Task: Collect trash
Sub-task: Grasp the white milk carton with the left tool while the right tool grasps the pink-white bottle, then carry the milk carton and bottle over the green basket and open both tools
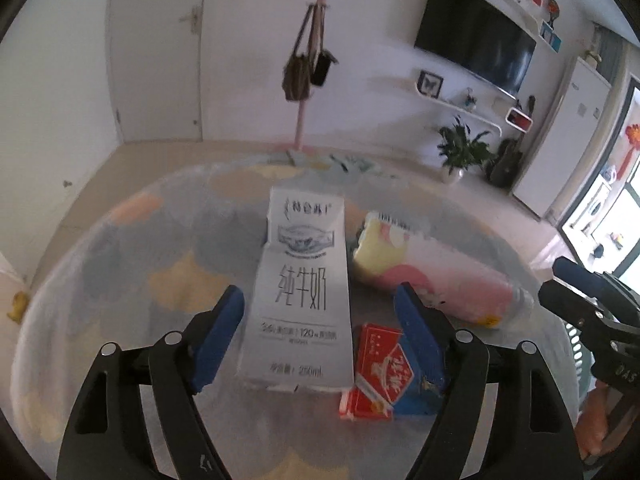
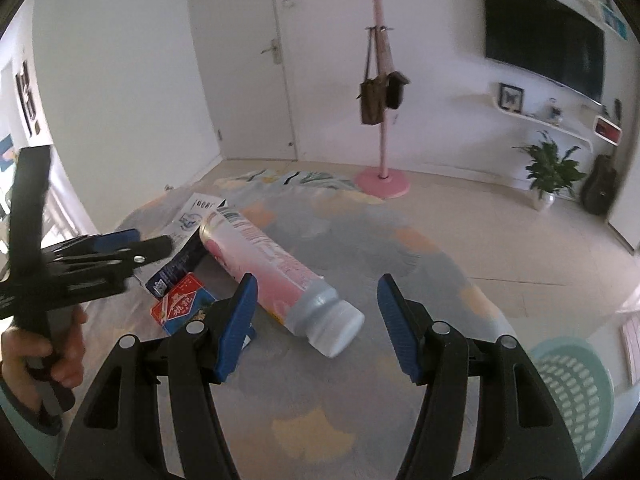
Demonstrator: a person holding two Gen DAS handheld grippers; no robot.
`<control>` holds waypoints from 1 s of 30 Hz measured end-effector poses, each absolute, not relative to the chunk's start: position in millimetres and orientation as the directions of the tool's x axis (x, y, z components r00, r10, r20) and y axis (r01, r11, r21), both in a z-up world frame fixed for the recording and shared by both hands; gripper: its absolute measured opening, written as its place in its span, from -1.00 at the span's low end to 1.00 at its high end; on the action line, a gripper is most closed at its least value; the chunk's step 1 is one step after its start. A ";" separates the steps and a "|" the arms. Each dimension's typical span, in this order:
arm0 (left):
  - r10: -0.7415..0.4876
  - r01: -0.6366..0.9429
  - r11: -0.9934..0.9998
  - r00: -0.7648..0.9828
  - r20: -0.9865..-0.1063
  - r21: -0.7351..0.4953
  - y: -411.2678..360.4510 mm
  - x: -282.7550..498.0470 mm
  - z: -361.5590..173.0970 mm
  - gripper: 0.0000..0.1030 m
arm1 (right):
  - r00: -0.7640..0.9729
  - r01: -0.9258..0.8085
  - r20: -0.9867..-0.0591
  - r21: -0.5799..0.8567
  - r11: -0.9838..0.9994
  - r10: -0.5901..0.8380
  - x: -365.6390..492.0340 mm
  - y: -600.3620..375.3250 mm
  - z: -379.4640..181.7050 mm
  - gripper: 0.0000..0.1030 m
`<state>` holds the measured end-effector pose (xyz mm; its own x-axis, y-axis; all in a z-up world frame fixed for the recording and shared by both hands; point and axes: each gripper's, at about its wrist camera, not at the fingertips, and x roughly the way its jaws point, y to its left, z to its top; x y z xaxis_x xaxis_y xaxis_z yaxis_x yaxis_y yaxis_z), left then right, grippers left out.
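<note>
While the left gripper [image 1: 320, 312] hovers with its fingers spread wide around the white milk carton [image 1: 302, 300], not pressing it, the right gripper [image 2: 316, 304] hangs open over the pink bottle [image 2: 276, 276] lying on its side. Carton, bottle and a red-and-blue packet [image 1: 386, 372] lie close together on the pastel-patterned surface [image 2: 360, 420]. A green basket [image 2: 576, 396] stands at lower right.
</note>
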<state>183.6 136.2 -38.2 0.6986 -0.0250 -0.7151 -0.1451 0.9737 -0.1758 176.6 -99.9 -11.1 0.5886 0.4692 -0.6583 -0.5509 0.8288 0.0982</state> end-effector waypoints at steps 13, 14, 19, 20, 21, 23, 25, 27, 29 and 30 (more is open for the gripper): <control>0.020 -0.200 0.966 0.686 -0.728 -0.161 145.5 188.8 -58.2 0.08 | 0.494 -0.617 -0.727 0.093 0.782 0.476 199.8 -59.6 -43.6 0.20; 0.019 -0.203 0.965 0.690 -0.724 -0.167 146.2 188.4 -57.6 0.08 | 0.491 -0.621 -0.731 0.088 0.779 0.474 199.6 -56.4 -44.2 0.20; 0.002 -0.230 0.942 0.732 -0.681 -0.245 160.1 176.1 -53.6 0.07 | 0.478 -0.632 -0.748 0.071 0.772 0.461 186.6 -58.4 -43.3 -0.04; 0.000 -0.233 0.938 0.740 -0.673 -0.256 161.5 172.3 -53.2 0.07 | 0.474 -0.628 -0.752 0.076 0.774 0.458 181.5 -62.6 -42.4 -0.10; -0.002 -0.234 0.935 0.749 -0.662 -0.268 163.4 169.2 -52.0 0.07 | 0.472 -0.624 -0.754 0.079 0.777 0.456 178.9 -65.1 -41.7 -0.13; 0.001 -0.236 0.932 0.760 -0.650 -0.275 163.1 165.4 -49.9 0.07 | 0.473 -0.597 -0.764 0.088 0.798 0.438 169.1 -76.0 -40.8 -0.15; -0.001 -0.231 0.932 0.770 -0.638 -0.280 161.3 162.3 -47.3 0.07 | 0.491 -0.561 -0.771 0.077 0.824 0.406 156.4 -88.3 -39.0 -0.16; -0.002 -0.228 0.931 0.776 -0.630 -0.285 160.0 158.8 -46.5 0.07 | 0.492 -0.527 -0.783 0.079 0.846 0.380 145.0 -100.1 -38.3 -0.16; -0.011 -0.224 0.929 0.779 -0.627 -0.295 158.3 156.9 -47.0 0.07 | 0.473 -0.498 -0.798 0.106 0.861 0.372 134.9 -113.0 -41.2 -0.16; -0.013 -0.222 0.928 0.781 -0.624 -0.298 157.8 156.2 -46.9 0.07 | 0.472 -0.492 -0.797 0.118 0.862 0.378 130.7 -116.9 -41.9 -0.15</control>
<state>156.2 157.8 -46.9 0.7810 -0.0132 -0.6244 -0.2224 0.9283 -0.2979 130.7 -116.9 -41.9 0.4716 0.3783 -0.7965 -0.4922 0.8624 0.1182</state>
